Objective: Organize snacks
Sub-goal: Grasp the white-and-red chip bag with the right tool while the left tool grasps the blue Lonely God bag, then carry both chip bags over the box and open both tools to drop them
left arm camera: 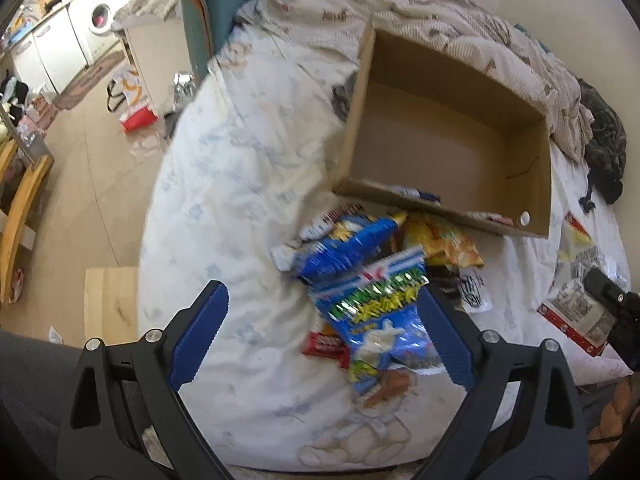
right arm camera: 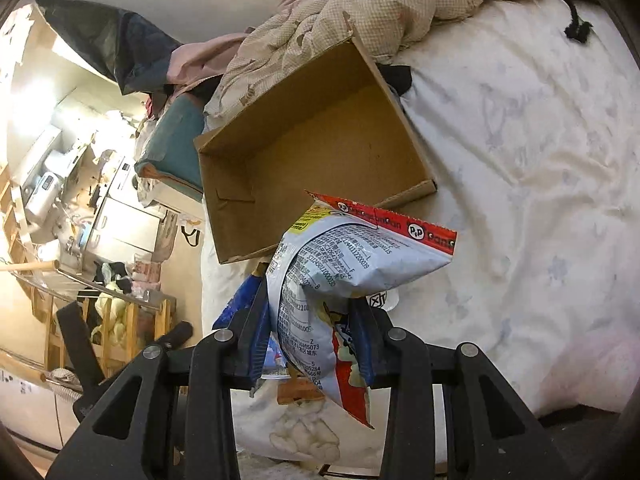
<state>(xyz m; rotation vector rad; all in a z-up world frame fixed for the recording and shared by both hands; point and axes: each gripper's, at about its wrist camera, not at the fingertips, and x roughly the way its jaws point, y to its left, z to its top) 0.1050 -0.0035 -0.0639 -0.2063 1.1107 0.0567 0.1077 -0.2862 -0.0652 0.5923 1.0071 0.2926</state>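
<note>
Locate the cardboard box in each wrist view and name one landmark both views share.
Left wrist view: the cardboard box sits upper right of centre, open and empty, beyond the snack pile.
Right wrist view: the cardboard box sits centre-left, above the white snack bag clamped in the right hand-held gripper.
Shared landmark: the checked beige quilt bunched along the box's far side.
</note>
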